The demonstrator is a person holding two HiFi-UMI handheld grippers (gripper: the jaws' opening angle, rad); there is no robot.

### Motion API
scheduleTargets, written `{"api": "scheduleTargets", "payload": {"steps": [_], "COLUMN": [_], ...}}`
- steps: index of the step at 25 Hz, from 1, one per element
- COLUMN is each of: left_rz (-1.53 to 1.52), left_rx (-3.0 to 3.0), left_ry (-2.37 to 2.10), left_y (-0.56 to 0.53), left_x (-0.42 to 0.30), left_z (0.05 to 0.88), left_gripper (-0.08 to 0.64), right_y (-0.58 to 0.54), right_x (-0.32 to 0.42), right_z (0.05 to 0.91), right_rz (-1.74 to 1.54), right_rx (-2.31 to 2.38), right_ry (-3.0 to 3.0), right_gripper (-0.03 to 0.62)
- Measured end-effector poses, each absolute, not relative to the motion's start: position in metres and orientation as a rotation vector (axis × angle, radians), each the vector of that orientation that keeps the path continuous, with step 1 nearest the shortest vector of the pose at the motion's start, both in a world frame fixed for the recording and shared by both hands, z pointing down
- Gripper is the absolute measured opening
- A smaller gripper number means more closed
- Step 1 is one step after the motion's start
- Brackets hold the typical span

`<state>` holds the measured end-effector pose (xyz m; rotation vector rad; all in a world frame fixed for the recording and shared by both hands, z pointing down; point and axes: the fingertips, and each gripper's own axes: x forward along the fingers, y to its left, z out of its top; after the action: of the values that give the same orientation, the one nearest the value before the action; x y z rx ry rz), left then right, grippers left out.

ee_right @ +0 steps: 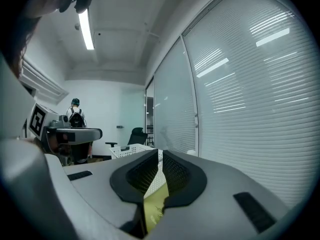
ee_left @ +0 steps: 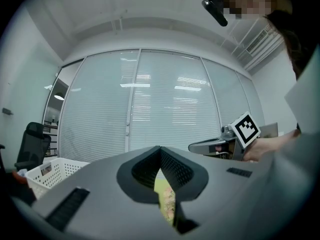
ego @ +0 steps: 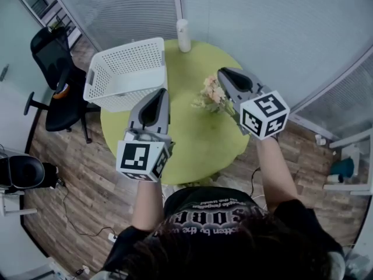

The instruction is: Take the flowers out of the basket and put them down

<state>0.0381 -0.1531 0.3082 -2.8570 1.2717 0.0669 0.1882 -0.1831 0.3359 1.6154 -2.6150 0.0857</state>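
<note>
The bunch of pale pink flowers (ego: 213,95) lies on the round green table (ego: 198,139), to the right of the white mesh basket (ego: 125,69), which looks empty. My right gripper (ego: 221,72) is held up above the flowers, jaws shut with nothing between them. My left gripper (ego: 158,92) hangs over the table's middle by the basket's near corner, shut and empty too. In the left gripper view a sliver of the flowers (ee_left: 170,209) shows below the closed jaws of that gripper (ee_left: 160,148). The right gripper view looks past its closed jaws (ee_right: 161,151) to the basket (ee_right: 132,150).
A white cylinder (ego: 183,35) stands at the table's far edge. A black office chair (ego: 55,80) sits left of the table. Glass walls with blinds close off the far side. A person with a backpack (ee_right: 76,116) stands in the distance.
</note>
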Motion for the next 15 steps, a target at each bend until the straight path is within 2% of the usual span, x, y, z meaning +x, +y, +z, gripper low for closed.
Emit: {"api": "scheduleTargets", "payload": {"steps": [15], "left_rz": [0.073], "left_rx": [-2.841], "left_ry": [1.275], "left_y": [-0.146], "left_x": [0.045], "left_z": [0.303], "left_gripper": [-0.003], "right_y": [-0.146], "right_x": [0.178], "right_z": [0.316], "right_rz": [0.084], "right_rx": [1.633], "right_ry": [-2.684], "right_gripper": [0.028]}}
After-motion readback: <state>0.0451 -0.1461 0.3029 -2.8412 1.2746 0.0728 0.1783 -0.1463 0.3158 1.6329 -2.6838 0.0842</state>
